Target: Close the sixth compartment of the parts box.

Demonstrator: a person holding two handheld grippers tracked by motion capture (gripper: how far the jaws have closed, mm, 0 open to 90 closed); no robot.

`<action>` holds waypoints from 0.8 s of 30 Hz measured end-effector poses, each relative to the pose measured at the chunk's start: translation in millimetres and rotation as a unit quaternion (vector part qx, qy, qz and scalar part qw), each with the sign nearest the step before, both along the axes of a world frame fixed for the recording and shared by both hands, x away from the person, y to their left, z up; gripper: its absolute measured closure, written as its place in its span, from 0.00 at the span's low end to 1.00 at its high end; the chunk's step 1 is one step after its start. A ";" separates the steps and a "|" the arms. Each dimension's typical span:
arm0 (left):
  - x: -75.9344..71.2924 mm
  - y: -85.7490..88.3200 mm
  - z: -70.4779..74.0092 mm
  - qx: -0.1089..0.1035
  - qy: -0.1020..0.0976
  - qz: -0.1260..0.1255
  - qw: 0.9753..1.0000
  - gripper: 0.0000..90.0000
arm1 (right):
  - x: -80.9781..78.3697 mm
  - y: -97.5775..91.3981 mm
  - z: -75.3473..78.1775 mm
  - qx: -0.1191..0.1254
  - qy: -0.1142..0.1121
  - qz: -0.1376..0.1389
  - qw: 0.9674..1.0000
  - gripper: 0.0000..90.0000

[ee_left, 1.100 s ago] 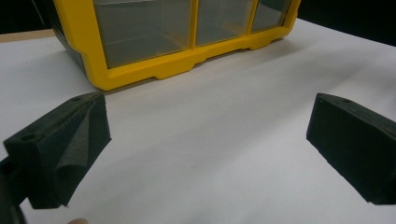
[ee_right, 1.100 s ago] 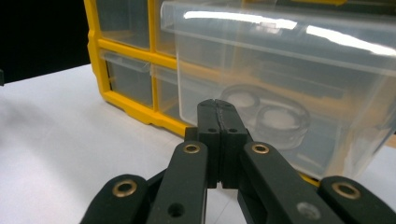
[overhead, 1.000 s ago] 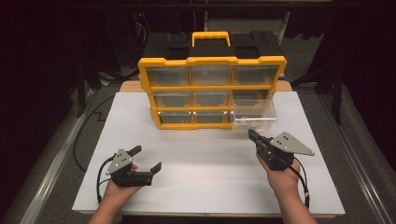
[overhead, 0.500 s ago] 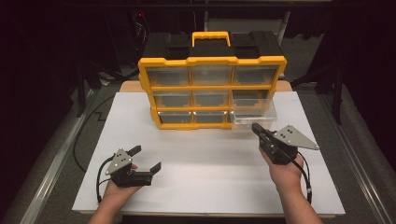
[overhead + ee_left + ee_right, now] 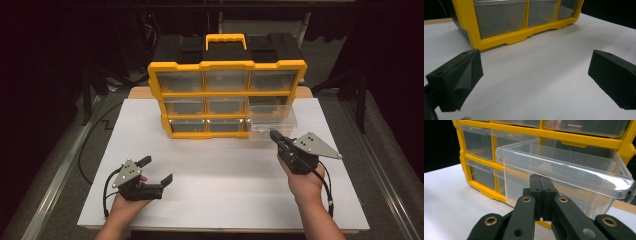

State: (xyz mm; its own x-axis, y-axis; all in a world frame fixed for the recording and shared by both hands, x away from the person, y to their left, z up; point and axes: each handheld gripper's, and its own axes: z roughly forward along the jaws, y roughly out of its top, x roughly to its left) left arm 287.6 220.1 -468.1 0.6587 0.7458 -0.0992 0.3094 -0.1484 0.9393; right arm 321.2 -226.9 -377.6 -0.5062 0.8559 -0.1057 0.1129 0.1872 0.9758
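I am working at a white-topped table [image 5: 220, 190] where a yellow plastic organizer cabinet with clear drawers [image 5: 227, 97] stands upright at the far side. Its bottom right drawer, a clear plastic bin [image 5: 272, 120], sticks partway out of its slot toward me. My right gripper [image 5: 276, 136] sits against the drawer's front, fingers clenched together; in the right gripper view [image 5: 541, 185] they press below the clear lip, though I cannot tell whether they pinch any plastic. My left gripper [image 5: 155, 169] rests near the table's front left, well apart from the cabinet, fingers released and empty. I judge the drawer is mid-slide; next comes a straight, level move along its track. Compared with a second ago, the right gripper has shifted slightly rightward and the drawer's position looks little changed.
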 end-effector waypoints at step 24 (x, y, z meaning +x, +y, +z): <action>-0.2 0.8 0.4 -0.004 -0.001 -0.001 1.000 0.01 | 13.3 1.4 3.5 -0.009 0.001 -0.012 1.000 1.00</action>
